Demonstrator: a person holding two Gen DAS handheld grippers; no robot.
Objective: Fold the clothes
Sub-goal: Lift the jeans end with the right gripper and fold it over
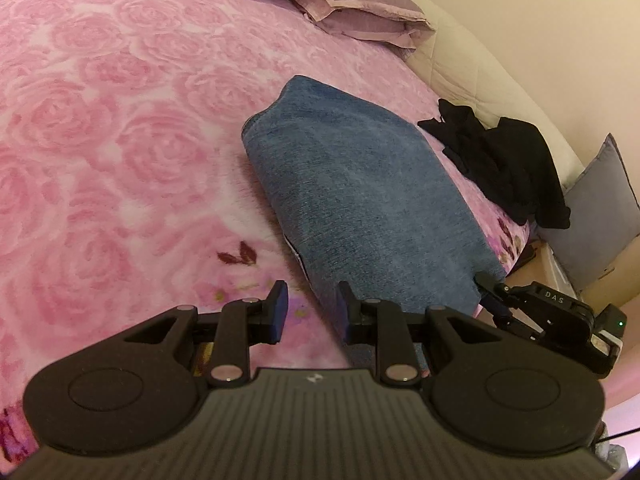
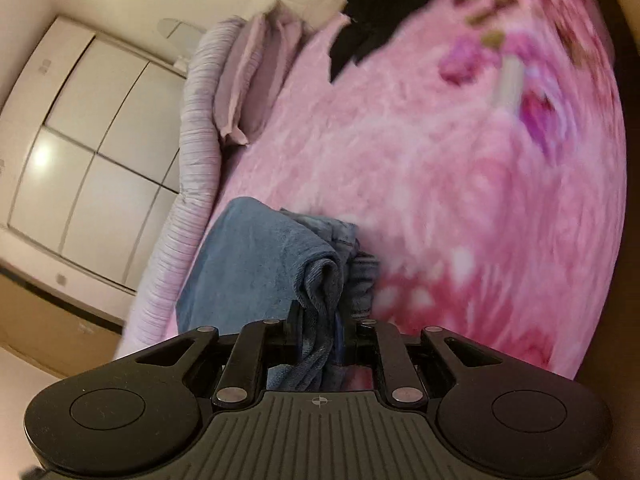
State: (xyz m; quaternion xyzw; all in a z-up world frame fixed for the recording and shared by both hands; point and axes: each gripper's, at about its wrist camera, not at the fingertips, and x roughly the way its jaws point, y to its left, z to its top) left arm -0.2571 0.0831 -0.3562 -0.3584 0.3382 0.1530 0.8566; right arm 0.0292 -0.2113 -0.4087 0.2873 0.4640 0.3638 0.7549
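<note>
Blue fabric is pinched between the fingers of the right gripper (image 2: 320,332), which are clamped on a bunched corner of the folded blue garment (image 2: 256,264) at its near edge. The left gripper (image 1: 312,312) is held with its fingers parted and nothing between them, just over the near left corner of the same garment (image 1: 360,196); the right gripper (image 1: 560,320) is seen at the garment's near right corner. The garment lies folded on a pink rose-patterned blanket (image 1: 100,140) covering the bed. Black clothes (image 1: 508,164) are heaped just beyond it at the blanket's right edge. Lilac pillows (image 1: 360,12) and a striped duvet (image 2: 196,152) are set further back, with white wardrobe doors (image 2: 92,148) behind
</note>
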